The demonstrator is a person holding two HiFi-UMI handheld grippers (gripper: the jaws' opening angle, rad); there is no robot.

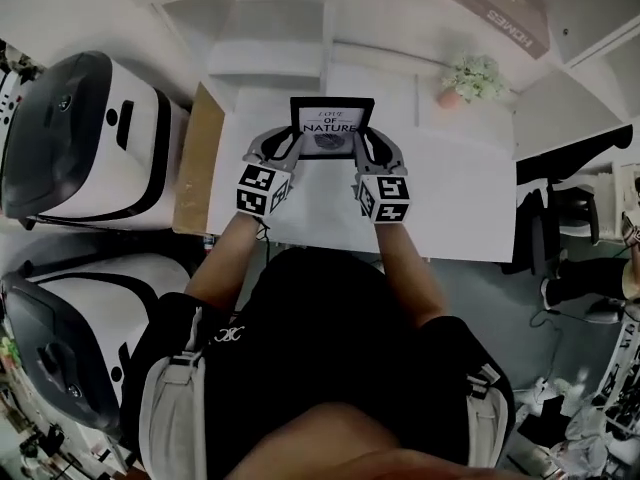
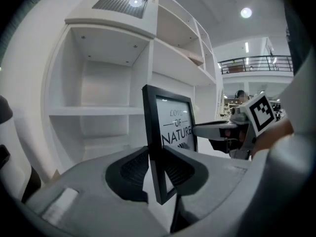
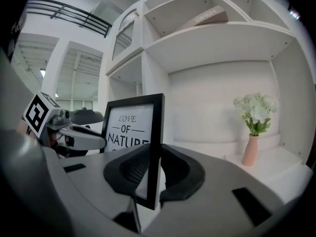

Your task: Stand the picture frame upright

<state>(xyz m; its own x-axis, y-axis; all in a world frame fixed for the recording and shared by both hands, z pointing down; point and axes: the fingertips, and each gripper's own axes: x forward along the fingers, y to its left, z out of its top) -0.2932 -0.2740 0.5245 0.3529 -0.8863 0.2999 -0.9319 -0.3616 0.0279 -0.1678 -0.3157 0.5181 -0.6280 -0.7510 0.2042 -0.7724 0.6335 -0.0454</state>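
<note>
The jaws of the left gripper [image 2: 157, 169] stand narrow, their dark pads clamped on the left edge of the picture frame [image 2: 168, 132]. The jaws of the right gripper [image 3: 150, 169] are pressed the same way on the frame's right edge. In the head view the left gripper [image 1: 292, 148] and the right gripper [image 1: 363, 148] carry the picture frame [image 1: 331, 128] between them. It is upright with its black border and the print "LOVE OF NATURE" facing the person. It is over the far middle of the white worktop [image 1: 460, 208]; whether its lower edge touches the surface cannot be told. Beyond it rises a white shelf unit [image 2: 98, 83] with open compartments. To the far right, well apart from the frame, a pink vase of pale flowers [image 3: 252, 147] stands on the worktop. Left of the worktop are two large white machines with dark lids [image 1: 80, 138].
</note>
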